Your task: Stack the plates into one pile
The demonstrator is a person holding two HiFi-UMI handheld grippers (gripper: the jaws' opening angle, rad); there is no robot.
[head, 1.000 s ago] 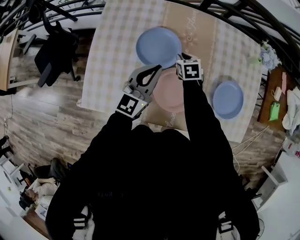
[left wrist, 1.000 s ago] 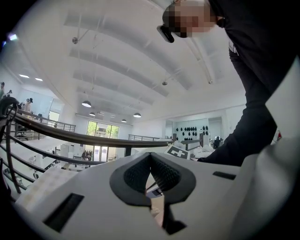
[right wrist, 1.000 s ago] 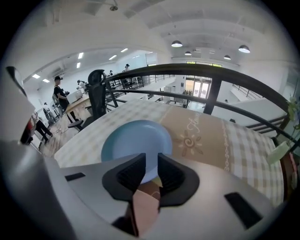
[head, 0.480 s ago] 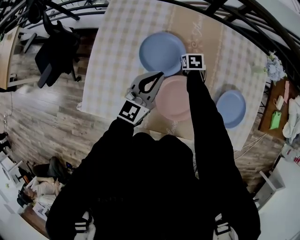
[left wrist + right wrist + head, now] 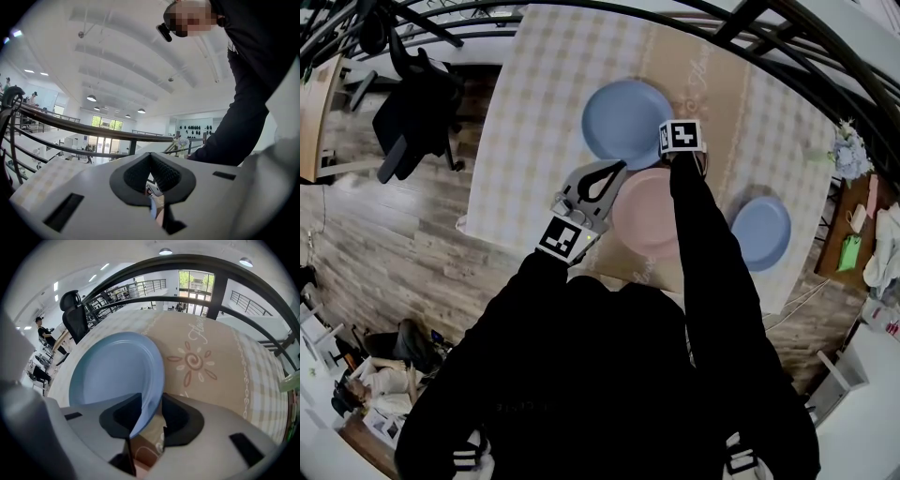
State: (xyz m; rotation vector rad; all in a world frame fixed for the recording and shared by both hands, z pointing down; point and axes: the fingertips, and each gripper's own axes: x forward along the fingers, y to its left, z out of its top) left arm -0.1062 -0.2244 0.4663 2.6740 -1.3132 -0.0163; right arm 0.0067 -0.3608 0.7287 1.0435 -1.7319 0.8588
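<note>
Three plates lie apart on the tablecloth: a large blue plate (image 5: 623, 120) at the far middle, a pink plate (image 5: 645, 214) nearer me, and a smaller blue plate (image 5: 761, 232) to the right. My right gripper (image 5: 673, 150) points steeply down at the large blue plate's near right rim. In the right gripper view that large blue plate (image 5: 112, 376) has its rim between the jaws of my right gripper (image 5: 157, 401). They have just been closing a little, and a thin gap still shows on the right pad's side. My left gripper (image 5: 622, 167) hovers shut and holds nothing, left of the pink plate.
The table (image 5: 534, 103) ends at a near edge just below the pink plate and a left edge over the wood floor. A black office chair (image 5: 412, 103) stands to the left. Dark railing bars (image 5: 787, 47) curve past the far right. A small flower bunch (image 5: 848, 150) sits at the right edge.
My right gripper has sunk toward the large blue plate's rim and now stands lower over it. The left gripper has dropped slightly. The plates have not moved on the table.
</note>
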